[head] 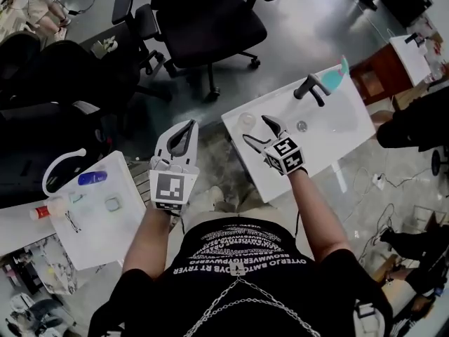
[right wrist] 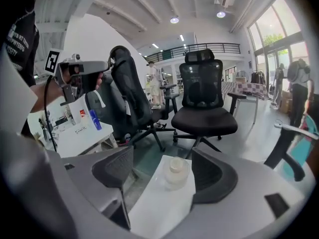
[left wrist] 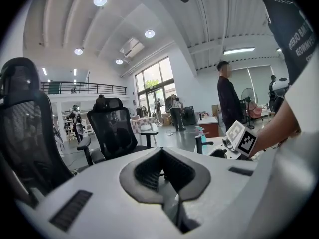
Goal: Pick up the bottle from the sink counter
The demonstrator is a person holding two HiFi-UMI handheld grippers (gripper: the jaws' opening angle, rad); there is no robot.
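A small clear bottle (head: 247, 120) with a pale cap stands upright near the front left corner of the white sink counter (head: 330, 146). My right gripper (head: 256, 129) hovers open just short of it. In the right gripper view the bottle (right wrist: 177, 170) shows ahead, between the two spread dark pads (right wrist: 117, 167), and nothing touches it. My left gripper (head: 191, 125) is off the counter's left side, over the floor, shut and empty. In the left gripper view that gripper (left wrist: 167, 185) points at office chairs, its fingers meeting.
A black faucet (head: 312, 87) and a drain (head: 302, 126) sit in the sink, with a teal item (head: 336, 75) behind. A white side table (head: 95, 241) at the left holds a blue bottle (head: 92, 178) and a red-capped bottle (head: 46, 209). Black office chairs (head: 210, 20) stand beyond.
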